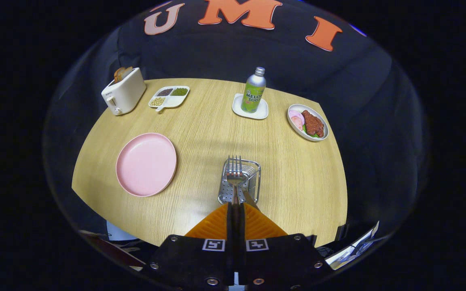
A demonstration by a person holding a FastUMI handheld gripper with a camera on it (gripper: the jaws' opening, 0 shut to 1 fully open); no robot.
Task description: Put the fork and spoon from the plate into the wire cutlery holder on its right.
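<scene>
My gripper (236, 205) is shut on the handle of a metal fork (236, 174), whose tines point away from me. The fork hangs over the wire cutlery holder (226, 195), which stands on the wooden table just ahead of the orange fingers (217, 222). A second thin metal handle (251, 199) leans out of the holder just right of the fingertips; I cannot tell if it is the spoon. The pink plate (146, 163) lies left of the holder with nothing on it.
Beyond the holder a green soda bottle (253, 91) stands on a white coaster. A plate of meat (308, 122) is at the far right, and a white toaster (123, 91) and a divided dish of beans (169, 97) are at the far left. The table's near edge (168, 242) is close below the fingers.
</scene>
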